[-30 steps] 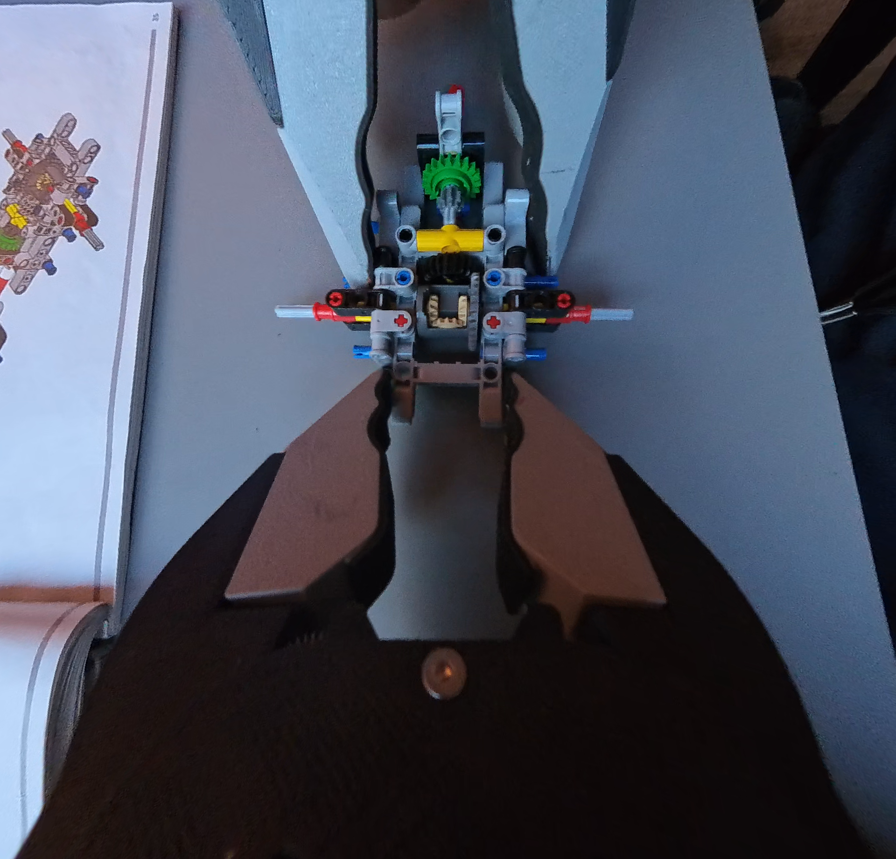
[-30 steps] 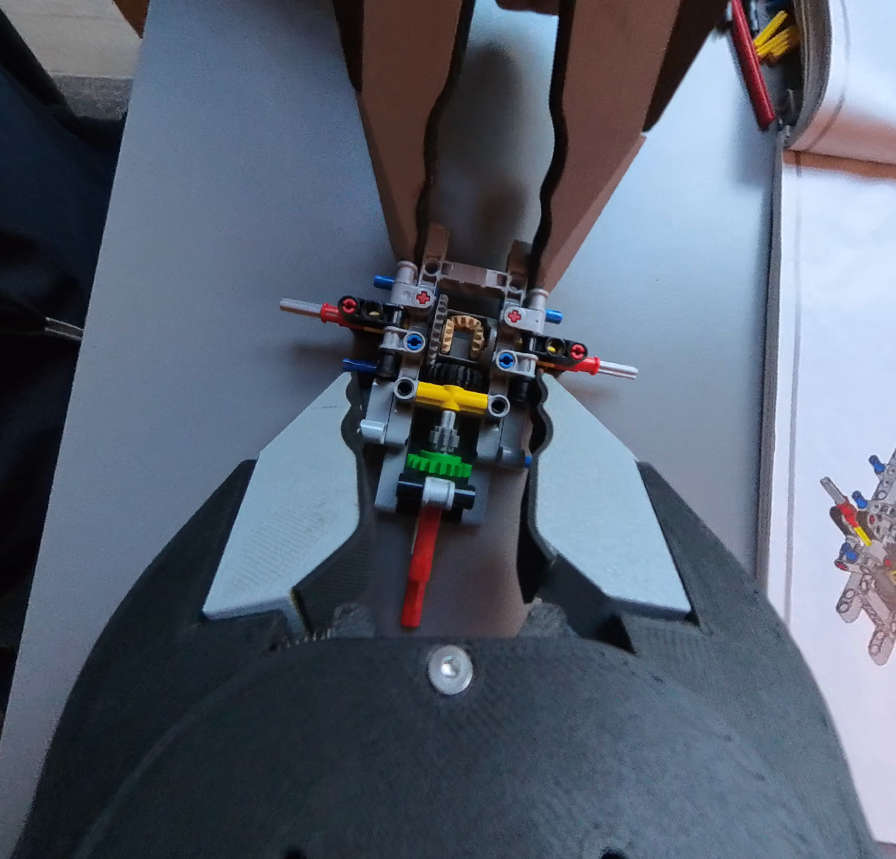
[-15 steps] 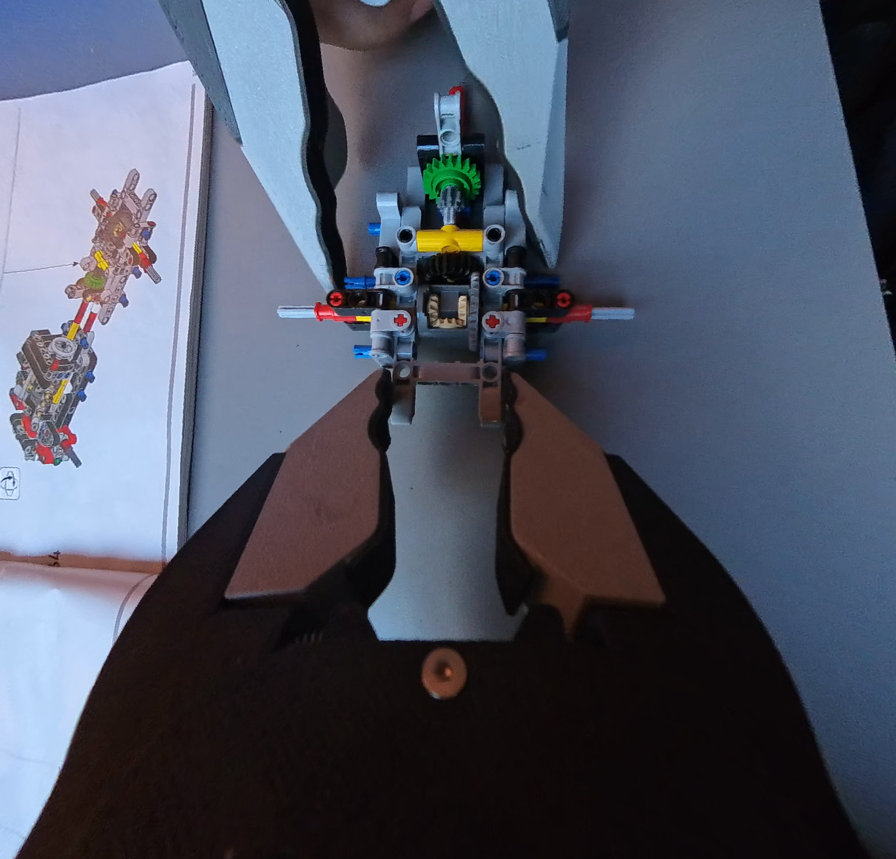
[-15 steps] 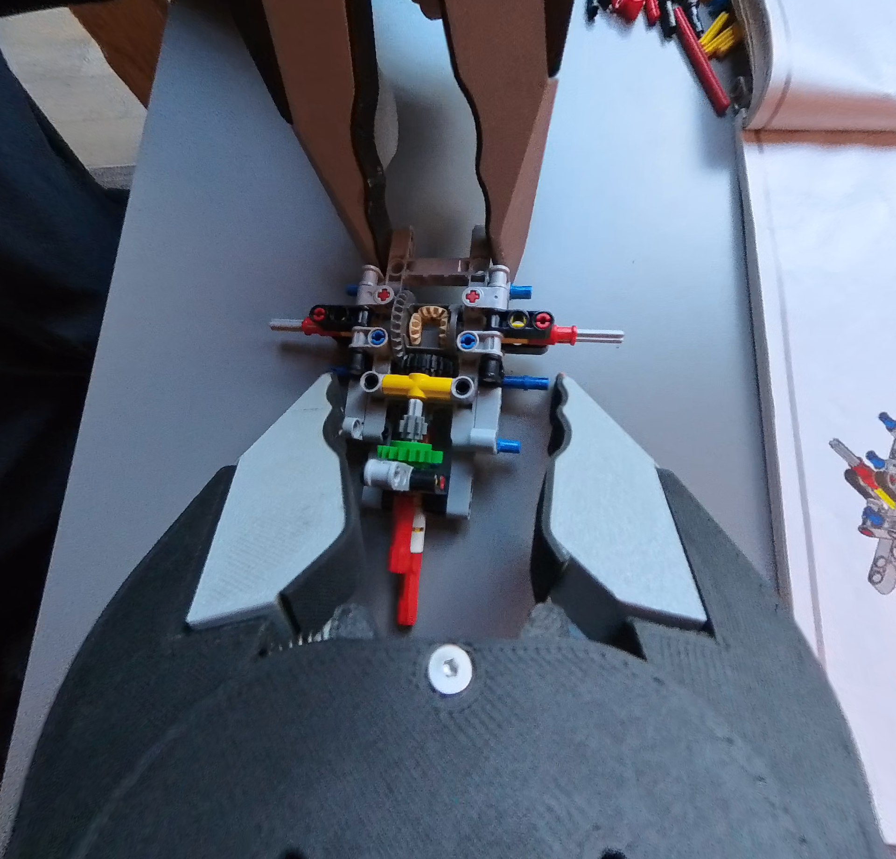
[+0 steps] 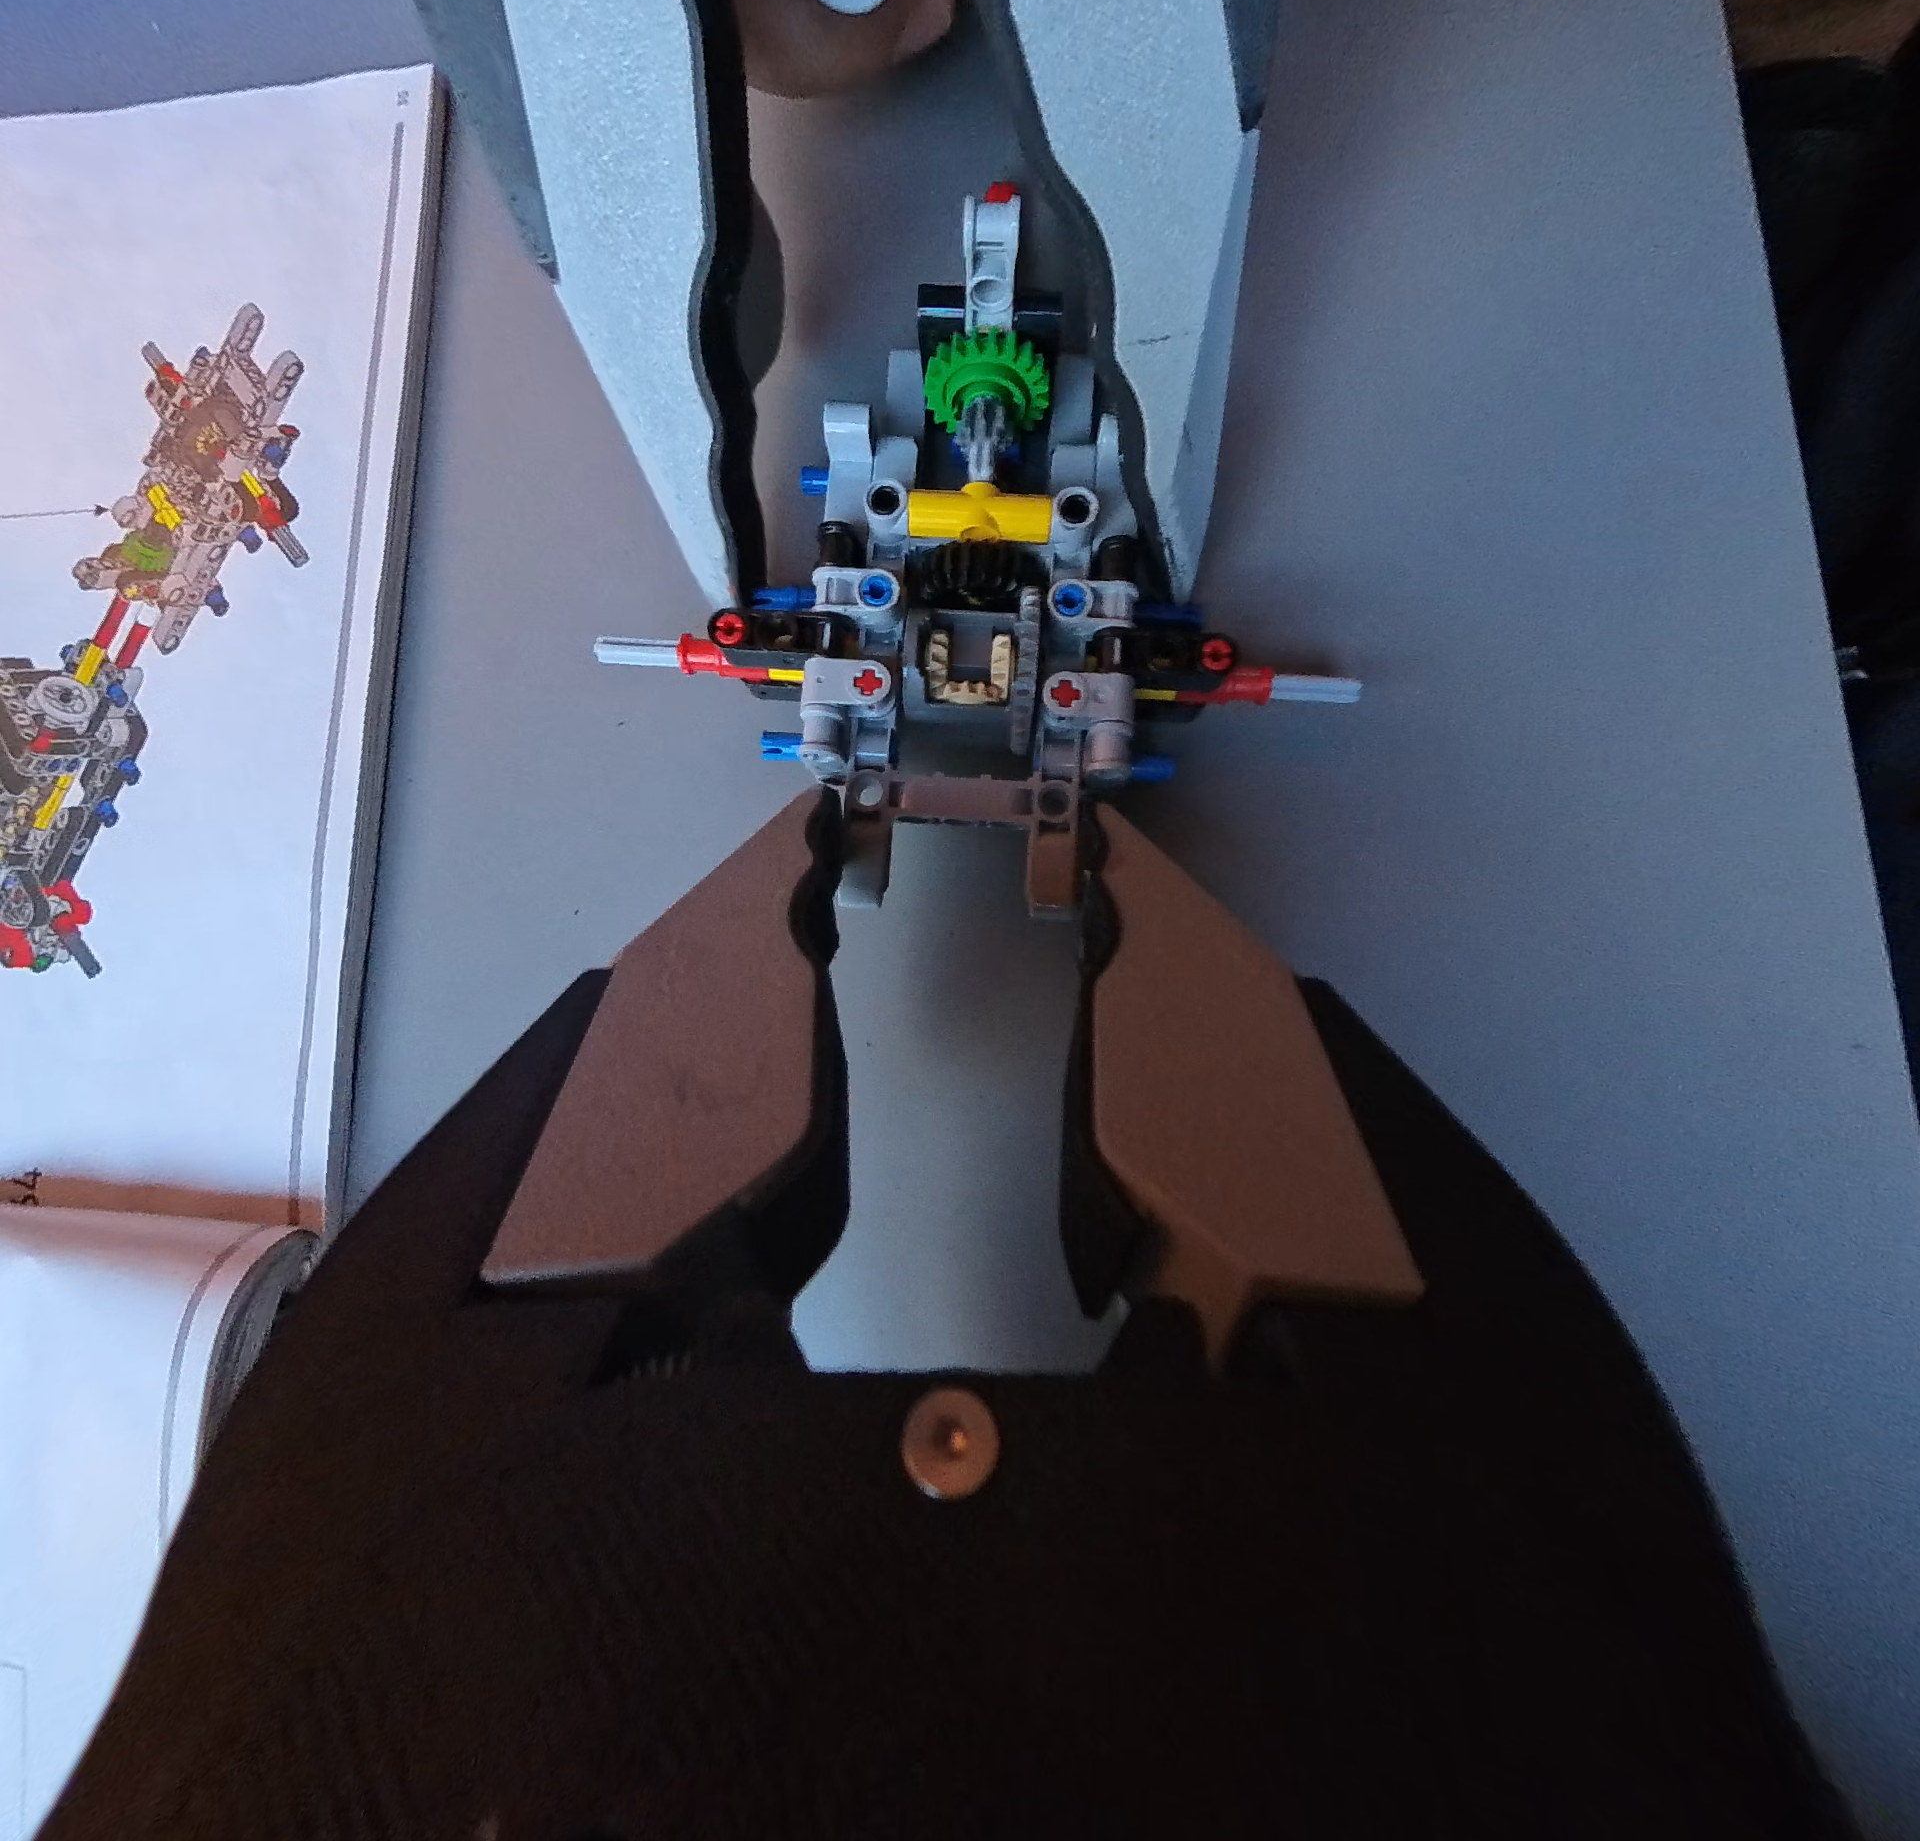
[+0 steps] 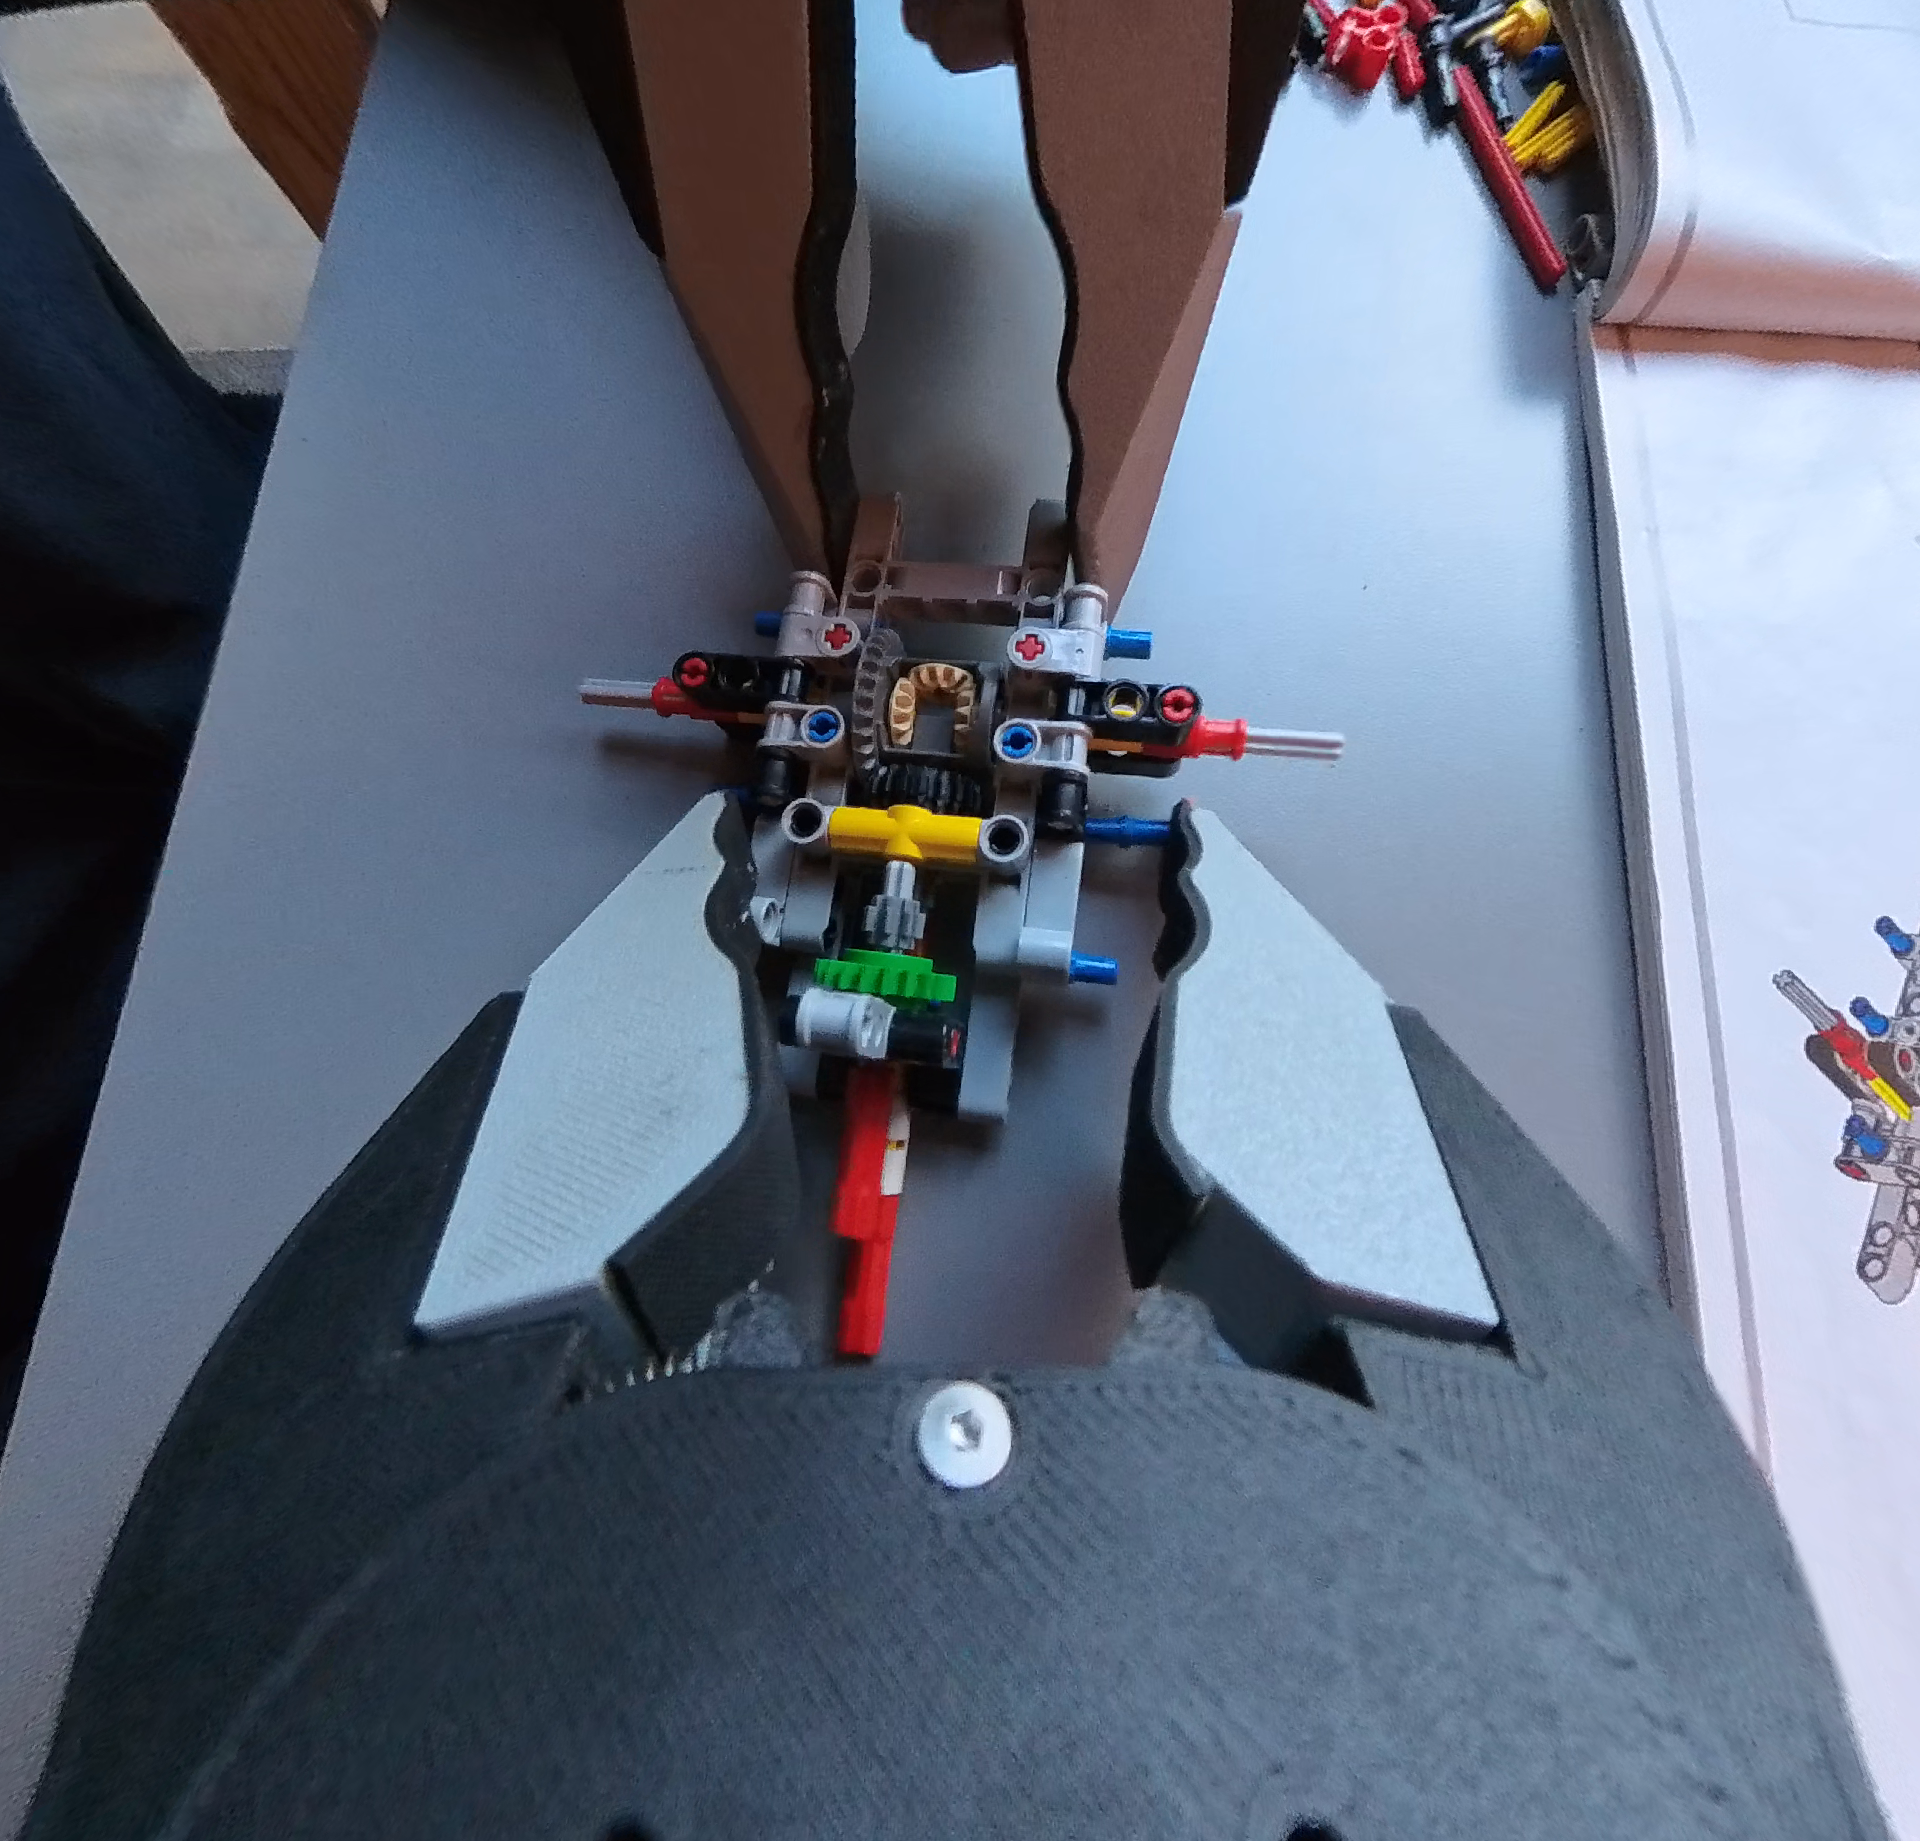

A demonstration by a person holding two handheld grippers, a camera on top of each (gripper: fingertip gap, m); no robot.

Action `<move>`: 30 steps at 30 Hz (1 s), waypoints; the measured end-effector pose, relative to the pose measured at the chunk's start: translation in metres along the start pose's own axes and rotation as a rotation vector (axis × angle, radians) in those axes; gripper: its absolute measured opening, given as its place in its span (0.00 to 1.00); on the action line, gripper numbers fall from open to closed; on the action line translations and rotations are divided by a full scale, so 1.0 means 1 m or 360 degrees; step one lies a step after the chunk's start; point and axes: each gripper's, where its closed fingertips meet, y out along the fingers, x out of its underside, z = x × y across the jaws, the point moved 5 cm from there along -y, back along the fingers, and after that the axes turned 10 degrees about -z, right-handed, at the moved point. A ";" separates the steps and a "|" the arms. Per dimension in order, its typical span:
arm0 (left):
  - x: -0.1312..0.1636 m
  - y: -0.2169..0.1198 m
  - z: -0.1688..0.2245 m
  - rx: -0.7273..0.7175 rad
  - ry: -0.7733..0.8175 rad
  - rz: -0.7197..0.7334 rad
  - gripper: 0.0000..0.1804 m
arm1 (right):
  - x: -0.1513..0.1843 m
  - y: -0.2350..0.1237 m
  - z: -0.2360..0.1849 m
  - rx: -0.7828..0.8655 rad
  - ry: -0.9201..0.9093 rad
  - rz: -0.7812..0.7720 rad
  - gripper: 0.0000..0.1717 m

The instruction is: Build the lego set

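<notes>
Brown-fingered black left gripper (image 5: 956, 856); grey-fingered right gripper (image 6: 951, 856).

Open instruction booklet (image 5: 208, 648) beside grey table (image 5: 1507, 960); loose coloured parts (image 6: 1455, 56) in tray (image 6: 1605, 129).

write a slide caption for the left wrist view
Brown-fingered left tool clamps a brick gear assembly on a grey table.

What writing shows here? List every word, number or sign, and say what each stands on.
Page number: printed sideways at the page corner of the instruction booklet; legible, but I do not copy out writing.
Corner mark: at the same page's far corner; too small to read.
Brick model: no writing shows.
Table: no writing shows.
</notes>
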 end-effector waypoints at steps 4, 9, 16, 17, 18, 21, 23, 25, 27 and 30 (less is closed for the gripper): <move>0.001 -0.001 0.001 -0.0007 -0.0030 0.0006 0.23 | -0.001 0.000 -0.002 0.0024 0.0022 -0.0005 0.44; 0.003 -0.001 0.001 0.0010 -0.0073 0.0020 0.23 | -0.004 0.001 -0.002 -0.0001 0.0128 0.0006 0.43; 0.004 -0.002 0.003 0.0040 -0.0051 0.0028 0.22 | -0.006 0.001 -0.006 0.0003 0.0095 0.0009 0.42; 0.005 -0.002 0.003 0.0050 -0.0052 0.0033 0.22 | -0.006 0.002 -0.007 0.0012 0.0086 0.0018 0.43; 0.005 -0.002 0.003 0.0044 -0.0051 0.0034 0.22 | -0.006 0.002 -0.006 0.0013 0.0073 0.0036 0.43; 0.004 0.001 -0.002 0.0002 -0.0090 0.0067 0.23 | -0.004 -0.002 0.004 -0.0058 0.0093 0.0050 0.44; 0.005 0.003 -0.002 0.0049 -0.0153 0.0084 0.23 | -0.004 -0.008 0.005 0.0012 0.0101 0.0026 0.44; 0.008 0.002 -0.005 0.0089 -0.0253 0.0082 0.23 | -0.005 -0.020 0.005 0.0236 0.0039 0.0041 0.47; 0.009 0.001 -0.008 0.0057 -0.0285 0.0065 0.23 | -0.005 -0.025 -0.001 0.0320 0.0084 0.0086 0.53; 0.008 0.002 -0.008 0.0036 -0.0293 0.0057 0.23 | 0.002 -0.013 -0.012 0.0360 0.0119 0.0006 0.56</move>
